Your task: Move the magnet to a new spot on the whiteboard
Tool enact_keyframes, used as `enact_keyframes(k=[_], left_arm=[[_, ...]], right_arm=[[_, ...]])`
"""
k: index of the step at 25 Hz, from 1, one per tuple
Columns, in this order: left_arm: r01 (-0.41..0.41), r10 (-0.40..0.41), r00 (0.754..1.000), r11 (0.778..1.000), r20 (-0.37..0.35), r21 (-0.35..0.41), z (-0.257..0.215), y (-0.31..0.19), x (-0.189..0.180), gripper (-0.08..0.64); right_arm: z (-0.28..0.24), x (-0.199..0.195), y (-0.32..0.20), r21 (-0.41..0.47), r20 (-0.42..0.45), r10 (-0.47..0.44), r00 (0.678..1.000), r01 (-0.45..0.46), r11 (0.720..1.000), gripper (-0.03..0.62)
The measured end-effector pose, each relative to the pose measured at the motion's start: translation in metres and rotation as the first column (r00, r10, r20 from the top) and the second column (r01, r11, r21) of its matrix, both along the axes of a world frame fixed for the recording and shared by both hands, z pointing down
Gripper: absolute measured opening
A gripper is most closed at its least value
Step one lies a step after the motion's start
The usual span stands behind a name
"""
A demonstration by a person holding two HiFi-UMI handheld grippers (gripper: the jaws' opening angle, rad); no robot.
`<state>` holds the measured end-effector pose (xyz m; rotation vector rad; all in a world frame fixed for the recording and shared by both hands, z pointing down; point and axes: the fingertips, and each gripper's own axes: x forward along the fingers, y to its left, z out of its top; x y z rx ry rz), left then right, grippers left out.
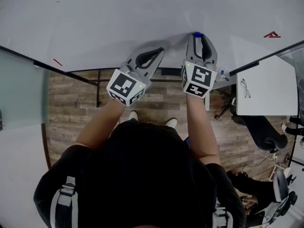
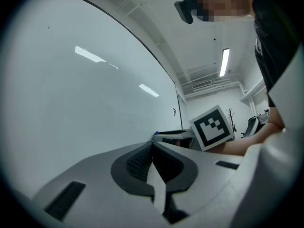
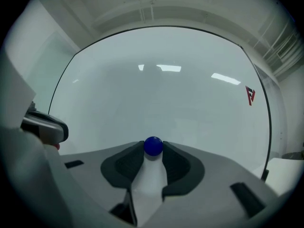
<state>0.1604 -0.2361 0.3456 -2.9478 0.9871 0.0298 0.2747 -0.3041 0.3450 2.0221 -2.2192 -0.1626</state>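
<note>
My right gripper [image 3: 153, 152] is clamped on the blue magnet [image 3: 153, 146] at the whiteboard [image 3: 142, 99]. My left gripper [image 2: 152, 146] is closed and empty. A red logo [image 3: 250, 95] sits at two o'clock, unreadable.

- Large white whiteboard [image 1: 118, 27], standing upright.
- Small round blue magnet [image 1: 197, 34] against its face.
- Red logo [image 1: 271, 34] well to the magnet's right.
- Short red stroke [image 1: 57, 61] far to its left.
</note>
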Motion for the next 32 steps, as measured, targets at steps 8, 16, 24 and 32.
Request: enact_keyframes(k=[8,16,24,32], left_arm=[[0.017,-0.017,1.0,1.0,0.005,0.012,-0.001,0.002,-0.003,0.005],[0.026,-0.026,1.0,0.999,0.013,0.022,-0.002,0.007,-0.007,0.005],[0.003,-0.004,1.0,1.0,0.028,0.019,-0.003,0.022,-0.012,0.005],[-0.007,0.008,0.999,1.0,0.035,-0.01,0.004,0.045,-0.025,0.005]], right_arm=[[-0.008,-0.013,0.026,0.006,0.019,-0.105,0.994,0.105,0.995,0.12],[-0.01,-0.022,0.059,-0.021,0.065,-0.216,0.974,0.217,0.976,0.12],[-0.002,-0.037,0.093,-0.039,0.056,-0.319,0.946,0.321,0.946,0.12],[0.007,-0.052,0.13,-0.017,0.052,-0.433,0.9,0.434,0.901,0.12]])
